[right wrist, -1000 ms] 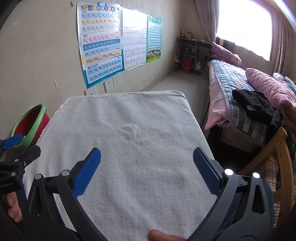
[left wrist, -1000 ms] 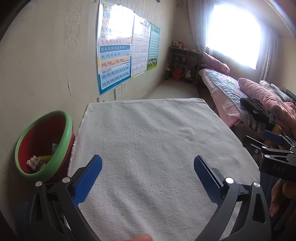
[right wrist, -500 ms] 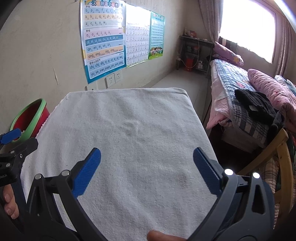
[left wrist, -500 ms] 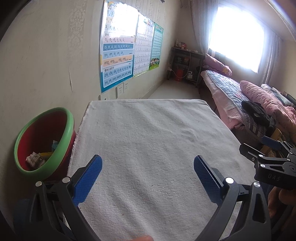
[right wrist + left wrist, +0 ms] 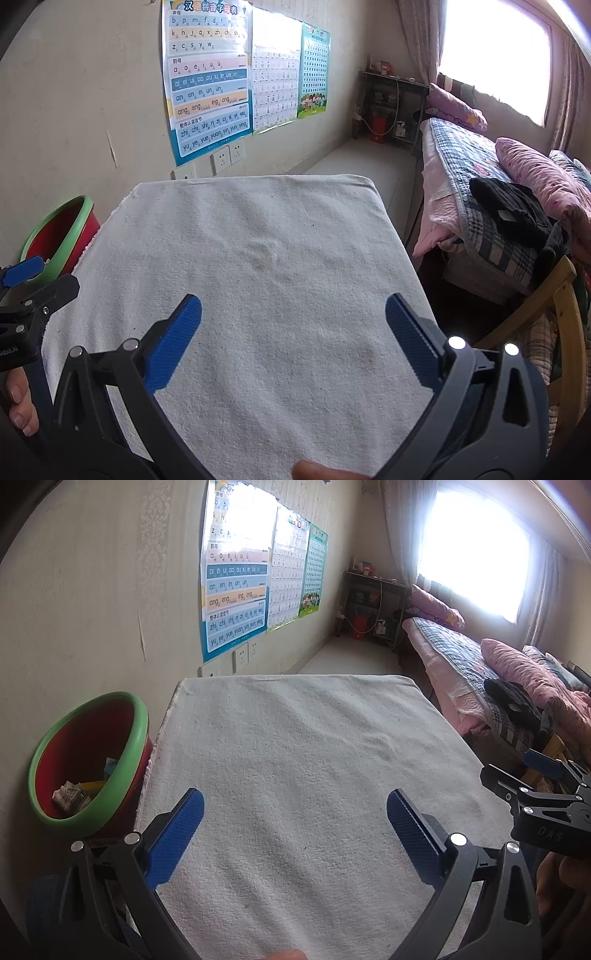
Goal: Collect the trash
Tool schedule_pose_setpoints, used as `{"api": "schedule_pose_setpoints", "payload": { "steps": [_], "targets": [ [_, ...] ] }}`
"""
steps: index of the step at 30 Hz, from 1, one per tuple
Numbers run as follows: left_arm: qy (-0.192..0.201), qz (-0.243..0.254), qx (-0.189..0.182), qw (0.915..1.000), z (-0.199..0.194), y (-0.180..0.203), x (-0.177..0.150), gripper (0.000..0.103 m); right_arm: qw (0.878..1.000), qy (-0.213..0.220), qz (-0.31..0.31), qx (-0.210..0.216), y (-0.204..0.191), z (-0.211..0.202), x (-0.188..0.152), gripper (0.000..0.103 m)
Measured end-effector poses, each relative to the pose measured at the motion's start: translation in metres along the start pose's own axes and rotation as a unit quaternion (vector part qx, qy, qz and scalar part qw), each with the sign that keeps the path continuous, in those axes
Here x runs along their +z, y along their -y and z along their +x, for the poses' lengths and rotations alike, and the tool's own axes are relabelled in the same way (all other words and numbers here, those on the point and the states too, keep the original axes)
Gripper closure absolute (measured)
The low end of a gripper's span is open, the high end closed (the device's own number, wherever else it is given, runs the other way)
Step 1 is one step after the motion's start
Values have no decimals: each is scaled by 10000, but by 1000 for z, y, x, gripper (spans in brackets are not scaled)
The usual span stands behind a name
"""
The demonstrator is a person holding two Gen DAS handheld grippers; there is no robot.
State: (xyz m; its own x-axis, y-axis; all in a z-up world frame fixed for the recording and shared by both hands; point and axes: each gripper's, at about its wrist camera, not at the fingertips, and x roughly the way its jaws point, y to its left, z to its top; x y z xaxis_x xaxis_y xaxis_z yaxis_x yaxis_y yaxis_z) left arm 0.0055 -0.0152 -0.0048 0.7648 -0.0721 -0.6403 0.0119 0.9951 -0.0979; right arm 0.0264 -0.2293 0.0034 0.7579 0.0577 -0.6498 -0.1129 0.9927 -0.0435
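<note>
A red bin with a green rim (image 5: 92, 753) stands left of the table against the wall; crumpled paper and wrappers (image 5: 72, 794) lie at its bottom. In the right wrist view only part of the bin (image 5: 61, 236) shows. My left gripper (image 5: 295, 823) hovers open over the near part of the white towel-covered table (image 5: 295, 738), nothing between its blue pads. My right gripper (image 5: 293, 332) is likewise open and empty above the same towel (image 5: 258, 240). Each gripper shows at the edge of the other's view. No loose trash shows on the towel.
A wall with learning posters (image 5: 236, 590) and sockets (image 5: 221, 160) runs along the left. A bed with plaid and pink bedding (image 5: 498, 199) fills the right side, with a wooden chair (image 5: 569, 295) near the table. A dark shelf (image 5: 373, 605) stands under the bright window.
Both grippers have tilted or drawn back slightly, so the table and bin sit a little lower in view. Both stay open and empty.
</note>
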Motion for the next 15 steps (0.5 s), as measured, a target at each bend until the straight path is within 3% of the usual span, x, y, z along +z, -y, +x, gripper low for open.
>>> {"api": "schedule_pose_setpoints", "payload": {
  "steps": [15],
  "targets": [
    [-16,21,0,10000,0,1,0,8,10000,-51,24,-14,1,3,-1,5]
  ]
}}
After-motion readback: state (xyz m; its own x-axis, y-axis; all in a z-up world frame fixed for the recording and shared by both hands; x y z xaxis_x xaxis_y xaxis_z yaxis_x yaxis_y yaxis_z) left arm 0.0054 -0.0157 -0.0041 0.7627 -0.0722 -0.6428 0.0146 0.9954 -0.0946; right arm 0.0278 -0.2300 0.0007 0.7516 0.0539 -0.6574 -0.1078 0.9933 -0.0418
